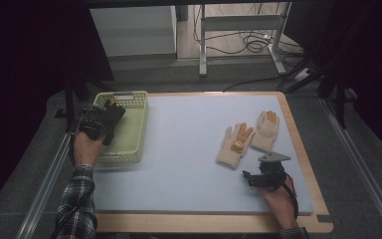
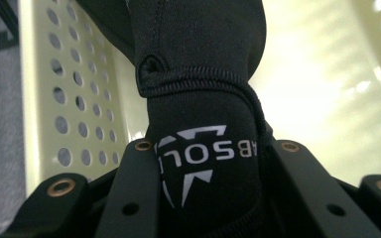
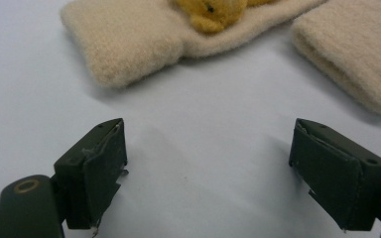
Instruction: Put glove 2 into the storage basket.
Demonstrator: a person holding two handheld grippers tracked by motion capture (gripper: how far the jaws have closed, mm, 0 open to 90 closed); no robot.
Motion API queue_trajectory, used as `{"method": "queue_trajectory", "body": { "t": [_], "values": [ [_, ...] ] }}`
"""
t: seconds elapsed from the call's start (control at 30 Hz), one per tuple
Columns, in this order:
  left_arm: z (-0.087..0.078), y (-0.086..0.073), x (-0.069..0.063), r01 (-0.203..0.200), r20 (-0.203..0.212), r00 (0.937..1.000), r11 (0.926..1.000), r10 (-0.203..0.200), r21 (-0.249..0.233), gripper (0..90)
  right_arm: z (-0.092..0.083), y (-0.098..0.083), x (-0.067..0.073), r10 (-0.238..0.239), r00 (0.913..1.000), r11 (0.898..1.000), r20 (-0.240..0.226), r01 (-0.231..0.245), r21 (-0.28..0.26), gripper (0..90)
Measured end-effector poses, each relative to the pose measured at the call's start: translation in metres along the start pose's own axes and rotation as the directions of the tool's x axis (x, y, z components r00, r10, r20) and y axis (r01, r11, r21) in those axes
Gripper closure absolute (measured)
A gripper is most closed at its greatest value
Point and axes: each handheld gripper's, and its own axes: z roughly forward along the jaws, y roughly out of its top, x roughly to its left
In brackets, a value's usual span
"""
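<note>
The black glove (image 2: pixel 198 114) hangs pinched between the jaws of the left hand-held gripper (image 1: pixel 110 115), held over the pale green basket (image 1: pixel 134 130) at the tabletop's (image 1: pixel 179 149) left edge, apparently so it can be dropped inside. Its cuff sits deep between the jaws, the rest dangling toward the basket floor. The right hand-held gripper (image 3: pixel 208 168) rests with jaws spread and empty, just short of the two cream gloves (image 1: pixel 236 144), likely ready for the nearer one.

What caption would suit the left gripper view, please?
Left gripper clamps a black glove over the pale green perforated basket.
</note>
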Motion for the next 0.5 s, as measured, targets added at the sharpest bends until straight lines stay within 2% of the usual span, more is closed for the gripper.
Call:
{"method": "queue_trajectory", "body": {
  "t": [0.1, 0.17, 0.3, 0.37, 0.43, 0.5],
  "values": [
    [0.003, 0.004, 0.000, -0.013, -0.016, 0.9998, 0.9998, 0.013, 0.015, 69.0, 0.000, 0.000, 0.000, 0.000, 1.0000, 1.000, 0.000, 0.000, 0.000, 14.4],
    [0.009, 0.008, 0.000, -0.014, -0.021, 0.9997, 0.9990, 0.015, 0.043, 68.5, 0.000, 0.000, 0.000, 0.000, 1.0000, 1.000, 0.000, 0.000, 0.000, 14.5],
    [0.019, 0.013, -0.001, -0.037, -0.058, 0.9974, 0.9948, 0.043, 0.094, 67.5, 0.000, 0.000, 0.000, 0.000, 1.0000, 1.000, 0.000, 0.000, 0.000, 14.5],
    [0.020, 0.015, 0.001, -0.025, -0.048, 0.9984, 0.9949, 0.030, 0.098, 66.4, 0.000, 0.000, 0.000, 0.000, 1.0000, 1.000, 0.000, 0.000, 0.000, 14.5],
    [0.021, 0.015, 0.003, -0.022, -0.039, 0.9989, 0.9926, 0.027, 0.120, 62.9, 0.000, 0.000, 0.000, 0.000, 1.0000, 1.000, 0.000, 0.000, 0.000, 14.5],
    [0.023, 0.014, 0.004, -0.029, -0.052, 0.9980, 0.9898, 0.037, 0.139, 52.3, 0.000, 0.000, 0.000, 0.000, 1.0000, 1.000, 0.000, 0.000, 0.000, 14.5]
  ]
}}
